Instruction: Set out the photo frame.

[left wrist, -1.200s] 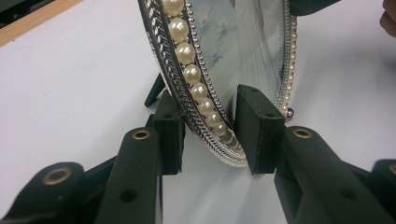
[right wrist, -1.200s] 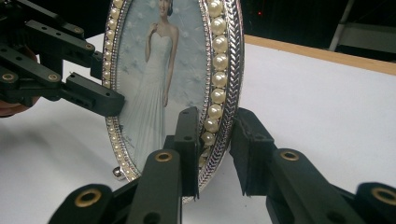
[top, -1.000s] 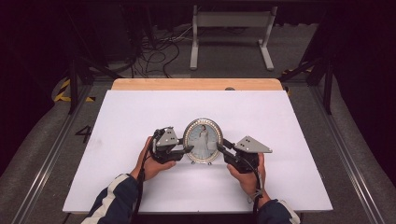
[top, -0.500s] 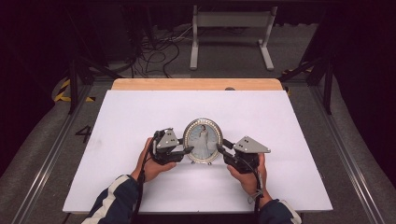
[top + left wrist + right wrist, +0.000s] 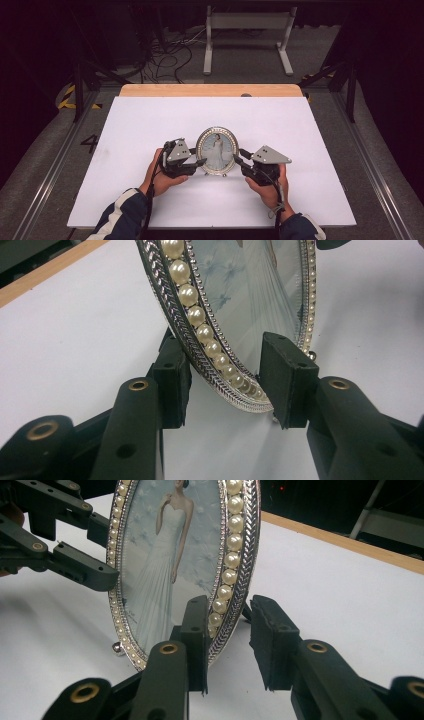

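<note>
Flanking one oval picture frame, two grippers, jaws parted.

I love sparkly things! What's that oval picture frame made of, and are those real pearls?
Picture frame: looks like shiny silver metal, or plated plastic; its braided rim gleams. Pearls: probably imitation beads, glossy cream and evenly sized. Front: apparently glass, with faint reflections.
</note>
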### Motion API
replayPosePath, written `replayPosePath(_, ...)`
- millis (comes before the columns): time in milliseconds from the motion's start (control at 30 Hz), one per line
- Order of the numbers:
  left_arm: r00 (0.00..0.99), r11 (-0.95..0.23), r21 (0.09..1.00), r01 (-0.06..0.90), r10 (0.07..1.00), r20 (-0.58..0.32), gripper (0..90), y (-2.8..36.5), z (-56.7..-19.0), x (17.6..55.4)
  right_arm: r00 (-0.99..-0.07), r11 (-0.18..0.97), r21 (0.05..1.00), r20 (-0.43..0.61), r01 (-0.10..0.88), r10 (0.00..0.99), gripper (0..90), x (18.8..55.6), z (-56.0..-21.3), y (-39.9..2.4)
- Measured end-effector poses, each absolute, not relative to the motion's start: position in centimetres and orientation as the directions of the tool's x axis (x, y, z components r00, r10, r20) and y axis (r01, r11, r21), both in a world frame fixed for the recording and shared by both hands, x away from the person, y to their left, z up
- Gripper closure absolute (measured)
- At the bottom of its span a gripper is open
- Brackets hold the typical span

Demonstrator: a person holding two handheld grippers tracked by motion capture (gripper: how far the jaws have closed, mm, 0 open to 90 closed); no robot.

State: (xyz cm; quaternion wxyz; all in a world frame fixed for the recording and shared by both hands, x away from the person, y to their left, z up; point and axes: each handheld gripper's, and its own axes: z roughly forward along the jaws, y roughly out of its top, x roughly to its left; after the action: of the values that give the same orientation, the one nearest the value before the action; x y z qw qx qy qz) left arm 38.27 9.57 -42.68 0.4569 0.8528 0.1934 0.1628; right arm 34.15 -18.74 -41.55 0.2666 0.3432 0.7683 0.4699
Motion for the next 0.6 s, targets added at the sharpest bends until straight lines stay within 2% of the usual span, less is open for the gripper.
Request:
replayPosePath(167, 0.867, -0.502, 0.847, 0.174, 0.487, 0.110, 52.0, 9.75, -42.28, 37.98, -0.622, 0.326, 0.904, -0.091, 0.275, 0.778, 68.3, 34.13, -41.35, -18.77)
replayPosePath(600, 0.861, -0.504, 0.849, 0.159, 0.491, 0.131, 50.5, 10.16, -41.72, 37.48, -0.630, 0.343, 0.897, -0.100, 0.277, 0.770, 65.9, 34.26, -41.10, -19.17)
